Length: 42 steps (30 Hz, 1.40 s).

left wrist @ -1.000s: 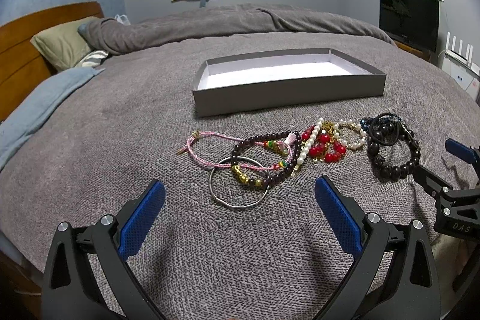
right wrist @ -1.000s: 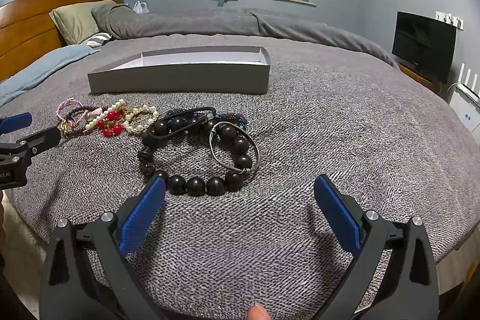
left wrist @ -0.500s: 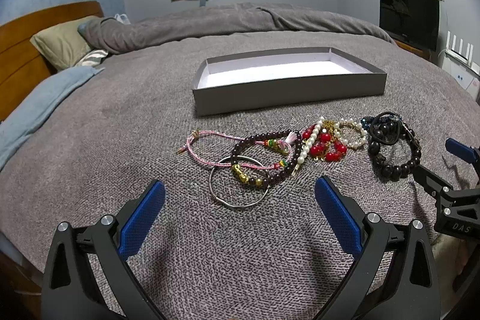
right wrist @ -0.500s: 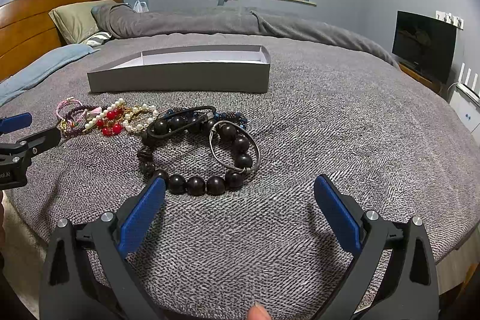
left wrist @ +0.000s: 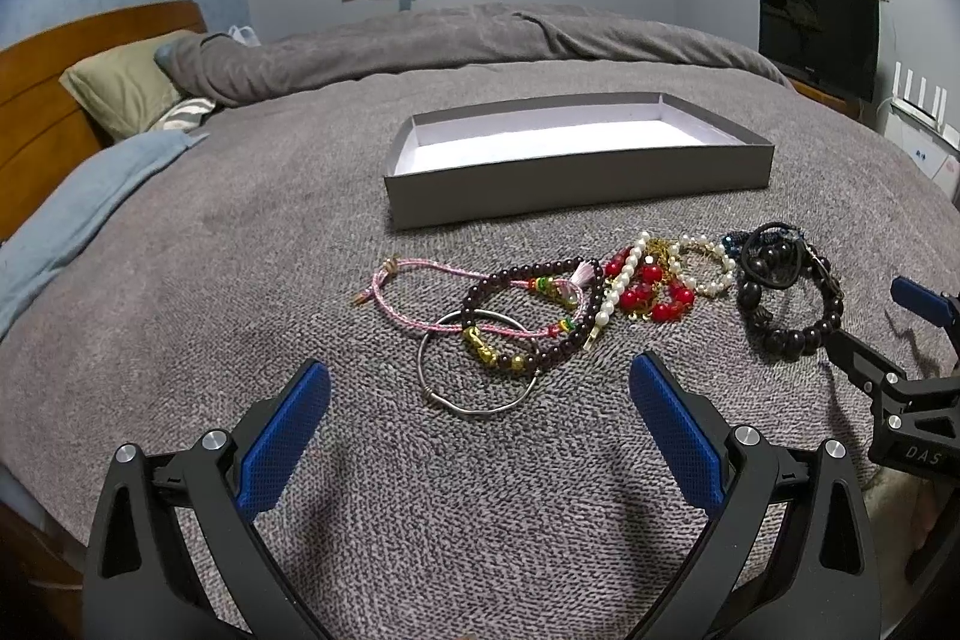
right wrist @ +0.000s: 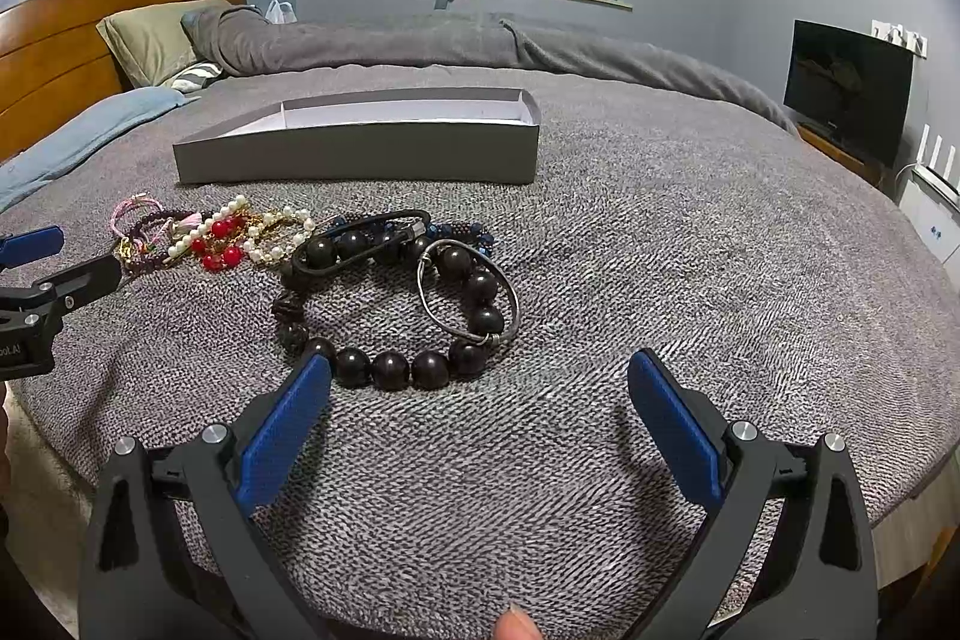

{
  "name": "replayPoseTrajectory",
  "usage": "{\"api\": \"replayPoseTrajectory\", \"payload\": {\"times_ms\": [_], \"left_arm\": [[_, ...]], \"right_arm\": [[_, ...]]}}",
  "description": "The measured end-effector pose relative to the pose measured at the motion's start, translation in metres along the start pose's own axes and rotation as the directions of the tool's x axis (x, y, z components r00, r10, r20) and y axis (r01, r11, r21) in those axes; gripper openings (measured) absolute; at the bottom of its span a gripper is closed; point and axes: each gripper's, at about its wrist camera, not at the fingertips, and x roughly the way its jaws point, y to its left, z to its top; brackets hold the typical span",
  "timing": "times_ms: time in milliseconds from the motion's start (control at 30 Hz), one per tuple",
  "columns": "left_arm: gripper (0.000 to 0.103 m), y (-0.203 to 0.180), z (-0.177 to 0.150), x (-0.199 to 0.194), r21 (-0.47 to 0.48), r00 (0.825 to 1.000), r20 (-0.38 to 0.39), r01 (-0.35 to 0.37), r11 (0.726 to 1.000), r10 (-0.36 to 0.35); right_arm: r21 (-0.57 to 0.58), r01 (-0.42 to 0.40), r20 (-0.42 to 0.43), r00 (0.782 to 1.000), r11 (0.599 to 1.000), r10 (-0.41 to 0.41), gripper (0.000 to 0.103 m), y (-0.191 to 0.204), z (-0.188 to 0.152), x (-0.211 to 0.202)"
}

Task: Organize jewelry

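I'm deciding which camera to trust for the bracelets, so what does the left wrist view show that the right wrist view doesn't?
Only the left wrist view shows the silver bangle lying under the brown bead bracelet, and the pink cord in full.

Only the right wrist view shows the wire bangle draped over the black bead bracelet clearly, plus a fingertip at the bottom edge.

Both show the empty grey box, the pearl and red bead pile, and open tongs.

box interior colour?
White inside, grey outer walls: the box. Clearest in the left wrist view.
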Motion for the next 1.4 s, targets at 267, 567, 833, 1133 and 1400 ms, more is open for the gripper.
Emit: {"api": "replayPoseTrajectory", "payload": {"times_ms": [267, 567, 833, 1133, 1400], "left_arm": [[0.099, 0.0, 0.0, 0.0, 0.001, 1.0, 0.0, 0.0, 1.0, 0.0], [0.099, 0.002, 0.001, -0.002, -0.015, 1.0, 0.001, 0.002, 1.0, -0.002], [0.099, 0.018, 0.001, 0.002, -0.075, 1.0, 0.031, 0.006, 0.997, -0.003], [0.099, 0.02, 0.006, 0.007, -0.04, 0.997, 0.02, 0.075, 0.996, -0.074], [0.099, 0.016, 0.004, 0.006, -0.016, 0.994, 0.023, 0.109, 0.994, -0.108]], "right_arm": [[0.0, 0.0, -0.002, 1.0, 1.0, 0.0, 0.098, 0.0, 0.0, 0.0], [0.009, 0.013, 0.01, 1.0, 1.0, -0.013, 0.098, -0.002, 0.001, -0.002], [0.018, -0.032, 0.008, 0.999, 0.999, 0.032, 0.098, -0.011, 0.002, -0.001], [-0.015, -0.051, -0.026, 0.998, 0.999, 0.05, 0.076, -0.012, 0.018, 0.009], [-0.009, -0.077, -0.049, 0.996, 0.997, 0.076, 0.049, -0.013, 0.024, 0.015]]}}
